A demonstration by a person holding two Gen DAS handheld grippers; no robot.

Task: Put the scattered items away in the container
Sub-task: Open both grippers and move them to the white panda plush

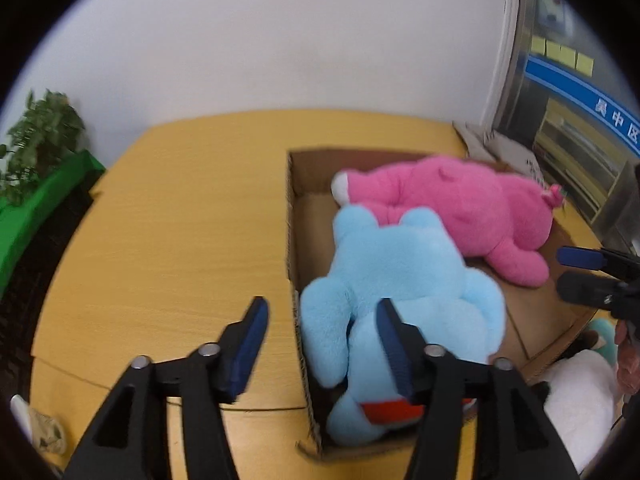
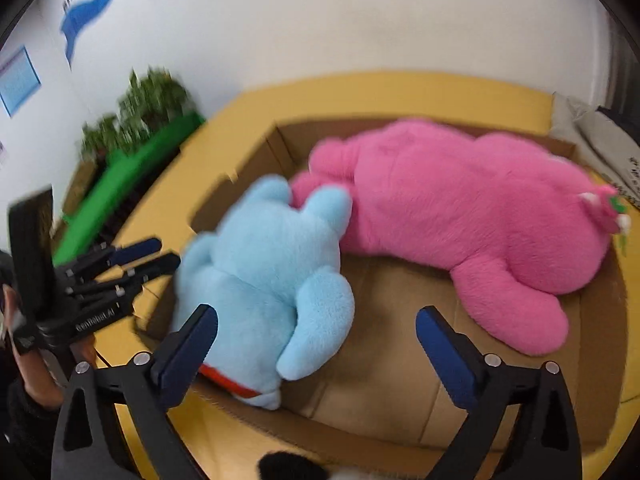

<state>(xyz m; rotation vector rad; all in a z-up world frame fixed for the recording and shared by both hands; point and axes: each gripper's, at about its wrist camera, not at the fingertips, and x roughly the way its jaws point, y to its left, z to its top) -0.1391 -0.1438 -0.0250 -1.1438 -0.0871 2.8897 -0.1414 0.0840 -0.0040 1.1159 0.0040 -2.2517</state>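
Note:
A light blue plush toy [image 1: 400,280] with a red collar lies in the open cardboard box [image 1: 296,216], next to a big pink plush toy [image 1: 460,204] at the box's far side. My left gripper [image 1: 322,320] is open and empty, hovering over the box's left wall by the blue toy. In the right wrist view the blue toy [image 2: 272,272] and the pink toy [image 2: 460,208] lie in the box [image 2: 400,380]. My right gripper [image 2: 316,328] is open and empty above the box's near edge. The left gripper also shows there [image 2: 160,256], at the left.
The box sits on a yellow wooden table [image 1: 180,240]. A white plush toy [image 1: 576,400] lies outside the box at the lower right. A green planter with leaves [image 1: 40,184] stands at the table's far left. A white wall is behind.

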